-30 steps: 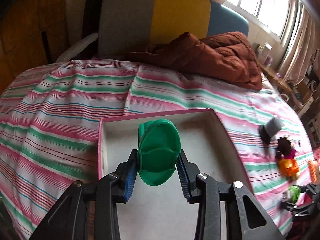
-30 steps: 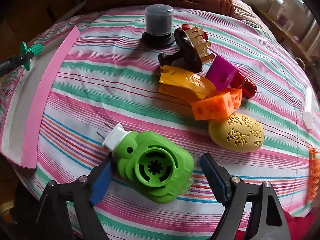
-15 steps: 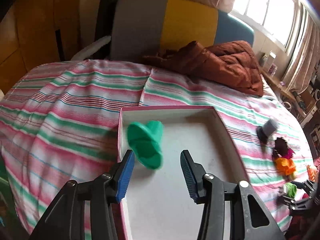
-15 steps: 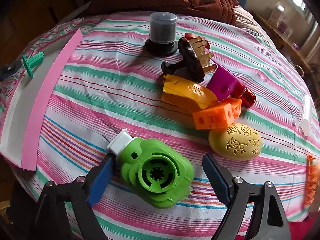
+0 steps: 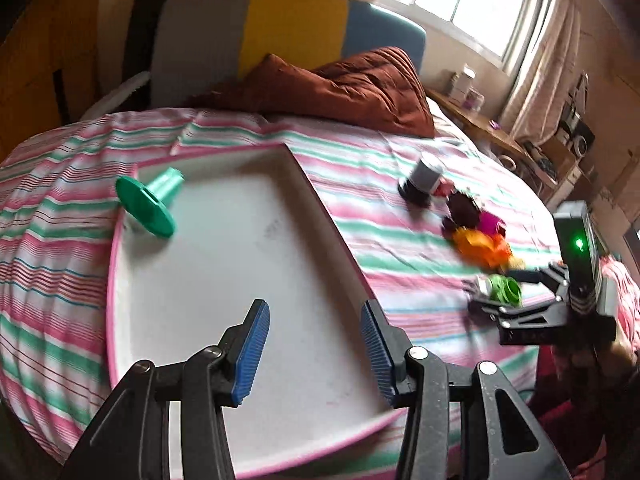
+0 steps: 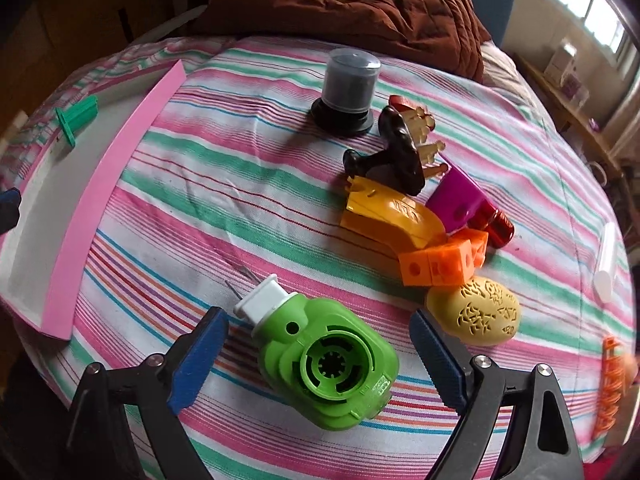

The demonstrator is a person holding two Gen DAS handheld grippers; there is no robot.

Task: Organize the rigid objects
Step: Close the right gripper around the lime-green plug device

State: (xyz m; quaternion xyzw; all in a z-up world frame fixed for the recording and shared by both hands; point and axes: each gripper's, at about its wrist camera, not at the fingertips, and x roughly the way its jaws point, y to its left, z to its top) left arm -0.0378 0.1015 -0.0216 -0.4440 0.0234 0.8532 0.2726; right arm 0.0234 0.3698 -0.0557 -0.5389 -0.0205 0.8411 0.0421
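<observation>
A bedspread (image 6: 224,200) striped in pink, green, white and thin red carries a white tray (image 5: 240,280) with a pink rim, holding a dark green plastic spool (image 5: 148,204). Blue ribbed pads line both black grippers, the left gripper (image 5: 314,350) and the right gripper (image 6: 320,356). Nearby lie a lime green toy with a white nozzle (image 6: 328,364), a pale yellow patterned egg (image 6: 474,316), orange cubes (image 6: 444,258), a yellow-orange curved piece (image 6: 390,216), a magenta block (image 6: 458,200), and a grey canister on a black base (image 6: 347,84). A rust-brown quilt (image 6: 360,12) lies behind.
</observation>
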